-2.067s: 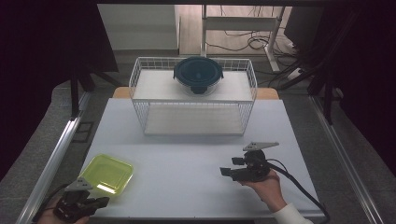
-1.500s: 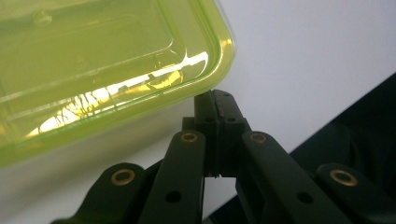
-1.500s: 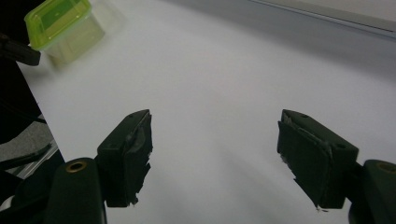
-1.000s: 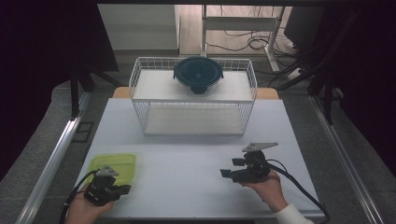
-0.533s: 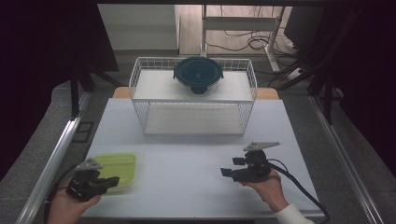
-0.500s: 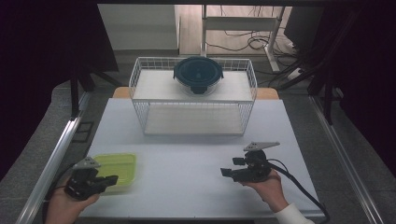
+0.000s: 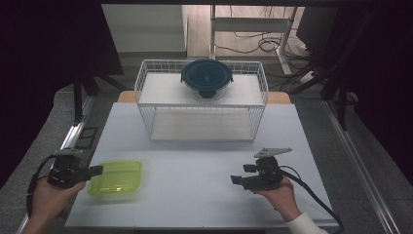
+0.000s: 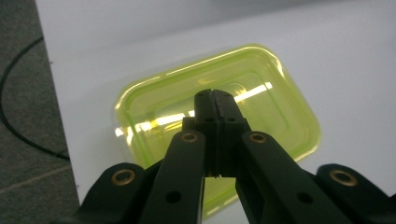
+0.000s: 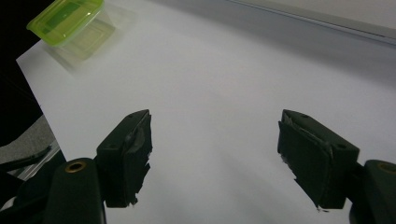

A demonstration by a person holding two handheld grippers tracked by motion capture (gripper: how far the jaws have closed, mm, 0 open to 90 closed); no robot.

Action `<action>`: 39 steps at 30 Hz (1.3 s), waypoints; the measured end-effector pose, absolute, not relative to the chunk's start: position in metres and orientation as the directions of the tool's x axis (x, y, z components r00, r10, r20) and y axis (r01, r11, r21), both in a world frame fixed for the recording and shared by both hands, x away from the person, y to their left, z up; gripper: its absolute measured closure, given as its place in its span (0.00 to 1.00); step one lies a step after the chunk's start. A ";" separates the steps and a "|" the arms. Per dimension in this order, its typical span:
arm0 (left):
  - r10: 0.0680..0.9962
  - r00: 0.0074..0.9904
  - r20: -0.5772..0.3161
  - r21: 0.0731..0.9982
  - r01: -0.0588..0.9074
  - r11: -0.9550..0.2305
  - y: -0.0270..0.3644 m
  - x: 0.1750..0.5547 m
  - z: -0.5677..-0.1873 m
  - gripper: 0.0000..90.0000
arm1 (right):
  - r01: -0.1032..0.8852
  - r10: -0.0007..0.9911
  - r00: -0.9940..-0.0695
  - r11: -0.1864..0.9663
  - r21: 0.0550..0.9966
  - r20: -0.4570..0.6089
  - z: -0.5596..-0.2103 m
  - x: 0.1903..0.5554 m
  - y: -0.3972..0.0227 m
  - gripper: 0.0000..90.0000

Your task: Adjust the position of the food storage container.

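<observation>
A translucent yellow-green lidded container (image 7: 117, 178) lies on the white table near its front left corner. My left gripper (image 7: 96, 170) is at the container's left edge, pointing right over it, with the jaws shut and nothing between them. In the left gripper view the closed tips (image 8: 215, 95) sit over the container's lid (image 8: 275, 112); I cannot tell whether they touch it. My right gripper (image 7: 237, 179) is held still at the front right and points left, open and empty. In the right gripper view its jaws (image 9: 215, 140) stand wide over bare table, with the container (image 9: 70, 16) far off.
A white wire basket (image 7: 146, 83) stands at the back middle of the table (image 7: 195, 156), with a dark round lidded bowl (image 7: 207, 78) in its top. Cables trail from both grippers. Metal rails run along both table sides.
My left hand has moved left and away from the front edge, from in front of the container to its left side. The right hand and container have not moved.
</observation>
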State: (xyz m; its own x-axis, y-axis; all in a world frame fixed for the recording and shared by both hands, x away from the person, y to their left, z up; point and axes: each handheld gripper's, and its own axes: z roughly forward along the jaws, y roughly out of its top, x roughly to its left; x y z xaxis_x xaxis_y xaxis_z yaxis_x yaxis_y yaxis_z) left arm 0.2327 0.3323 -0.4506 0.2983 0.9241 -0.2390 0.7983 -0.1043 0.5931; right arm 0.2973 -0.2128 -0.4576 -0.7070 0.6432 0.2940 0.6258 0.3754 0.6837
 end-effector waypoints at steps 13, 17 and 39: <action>0.960 0.192 -0.202 0.547 0.835 -0.052 0.363 0.240 -0.472 1.00 | 0.623 0.668 -0.695 0.376 0.685 0.265 -0.457 0.298 -0.214 0.23; 0.971 0.168 -0.170 0.521 0.852 -0.057 0.368 0.240 -0.483 1.00 | 0.624 0.667 -0.696 0.378 0.684 0.266 -0.457 0.299 -0.214 0.23; 0.960 0.217 -0.175 0.469 0.876 -0.113 0.344 0.246 -0.504 1.00 | 0.634 0.665 -0.695 0.386 0.670 0.274 -0.460 0.300 -0.212 0.21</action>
State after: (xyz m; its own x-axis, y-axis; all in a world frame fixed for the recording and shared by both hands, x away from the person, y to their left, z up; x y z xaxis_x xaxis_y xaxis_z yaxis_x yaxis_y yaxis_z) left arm 0.2463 0.3439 -0.5036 0.2172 0.9604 -0.1745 0.8760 -0.1129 0.4690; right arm 0.2999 -0.2122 -0.4598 -0.6946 0.6651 0.2742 0.6339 0.3856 0.6704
